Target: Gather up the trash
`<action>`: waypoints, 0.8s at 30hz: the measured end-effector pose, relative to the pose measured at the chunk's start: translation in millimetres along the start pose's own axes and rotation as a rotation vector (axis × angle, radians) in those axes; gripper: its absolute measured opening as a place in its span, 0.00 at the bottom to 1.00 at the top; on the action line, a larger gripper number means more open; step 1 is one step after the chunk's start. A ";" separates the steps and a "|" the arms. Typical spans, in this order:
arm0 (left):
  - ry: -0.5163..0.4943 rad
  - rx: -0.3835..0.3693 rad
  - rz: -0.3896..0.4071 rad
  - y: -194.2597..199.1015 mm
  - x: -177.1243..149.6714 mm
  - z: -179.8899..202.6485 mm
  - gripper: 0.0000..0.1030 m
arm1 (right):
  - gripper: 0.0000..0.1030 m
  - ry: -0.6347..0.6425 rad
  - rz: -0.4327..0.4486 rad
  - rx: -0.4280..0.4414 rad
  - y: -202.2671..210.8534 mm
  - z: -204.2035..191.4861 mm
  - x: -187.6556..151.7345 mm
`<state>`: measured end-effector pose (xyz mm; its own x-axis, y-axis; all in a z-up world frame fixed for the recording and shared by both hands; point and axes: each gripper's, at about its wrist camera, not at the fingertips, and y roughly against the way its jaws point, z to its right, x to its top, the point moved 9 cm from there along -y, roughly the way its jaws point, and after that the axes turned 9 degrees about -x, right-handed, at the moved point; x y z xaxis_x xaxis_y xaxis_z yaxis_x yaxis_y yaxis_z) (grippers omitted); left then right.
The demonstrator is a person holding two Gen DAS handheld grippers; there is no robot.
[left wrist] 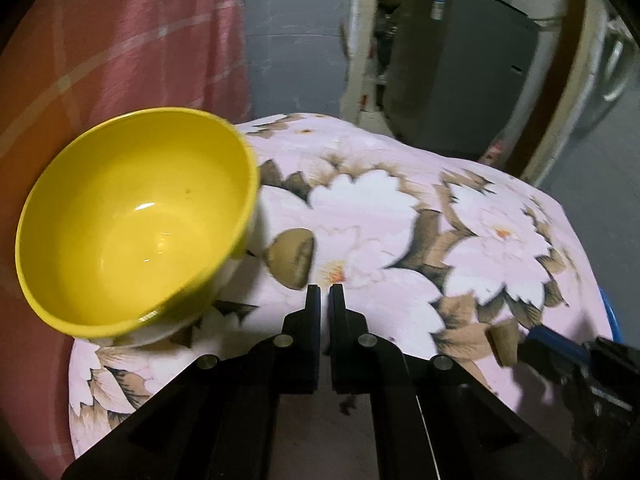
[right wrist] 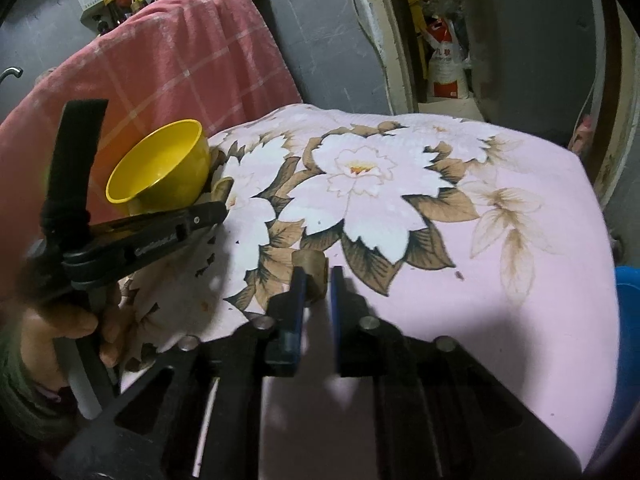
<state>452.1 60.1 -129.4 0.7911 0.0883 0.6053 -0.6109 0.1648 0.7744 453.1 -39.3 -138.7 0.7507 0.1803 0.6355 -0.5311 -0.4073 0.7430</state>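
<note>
Left hand-held gripper (left wrist: 325, 294) has its jaws closed with nothing between them, tips low over the cloth (left wrist: 400, 220) beside the yellow bowl (left wrist: 132, 220). Right hand-held gripper (right wrist: 317, 280) is clamped on a small tan scrap (right wrist: 310, 266) near the middle of the desk (right wrist: 560, 380). Another tan scrap (left wrist: 291, 258) lies just right of the bowl. Open cloth spreads right and beyond, up to the rounded desk edge. The bowl is empty and sits at the left edge, against a pink checked blanket (right wrist: 180, 60). A blue tub (right wrist: 628, 320) shows past the right edge. Grey walls stand behind.
</note>
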 end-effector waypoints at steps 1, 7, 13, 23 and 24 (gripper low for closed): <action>-0.010 -0.008 0.009 1.4 0.1 3.3 0.02 | 0.15 0.000 0.000 0.000 0.0 0.0 0.0; 0.011 0.008 0.001 0.7 1.4 4.5 0.06 | 0.15 -0.017 -0.006 -0.018 1.3 12.4 -2.1; 0.166 0.028 0.051 1.2 11.2 -14.2 0.42 | 0.17 -0.038 -0.011 -0.008 1.6 16.1 -3.8; 0.451 0.066 0.105 -15.2 30.8 -35.9 0.42 | 0.18 -0.066 -0.001 0.024 5.3 22.4 -6.8; 0.463 0.071 0.103 -16.8 31.8 -36.3 0.42 | 0.18 -0.066 -0.002 0.026 5.1 22.2 -7.4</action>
<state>488.7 95.8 -129.9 0.6471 0.5314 0.5468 -0.6749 0.0656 0.7350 453.5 -62.5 -144.3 0.7766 0.1226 0.6180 -0.5194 -0.4305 0.7381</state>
